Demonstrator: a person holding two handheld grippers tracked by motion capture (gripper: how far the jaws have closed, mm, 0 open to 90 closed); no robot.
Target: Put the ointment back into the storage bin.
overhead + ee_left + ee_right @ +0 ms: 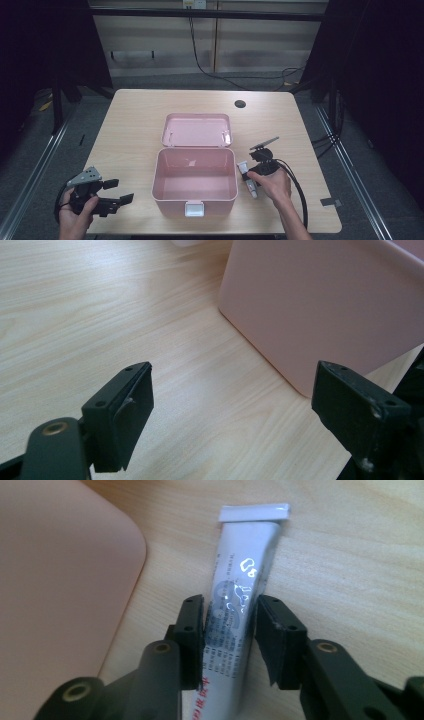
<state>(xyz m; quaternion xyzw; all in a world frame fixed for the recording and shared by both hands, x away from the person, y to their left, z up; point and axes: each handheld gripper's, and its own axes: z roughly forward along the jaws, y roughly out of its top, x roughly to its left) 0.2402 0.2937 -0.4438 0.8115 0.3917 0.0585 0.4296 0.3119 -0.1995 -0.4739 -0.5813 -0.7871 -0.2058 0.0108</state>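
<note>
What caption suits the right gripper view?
Right gripper jaws closed around a silver tube beside the pink box.

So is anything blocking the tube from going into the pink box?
Nothing visible. The white squeeze tube lies on the wooden table between the right gripper's fingers, just beside the open pink plastic box, whose lid is folded back.

A tube point(248, 178) lies on the table point(135, 115) just right of the open box point(194, 187), whose lid point(197, 130) rests behind it.

Dim, soft high view with dark surroundings; gripper views brighter, glare on the tube point(240, 605), nearest edges perhaps blurred
</note>
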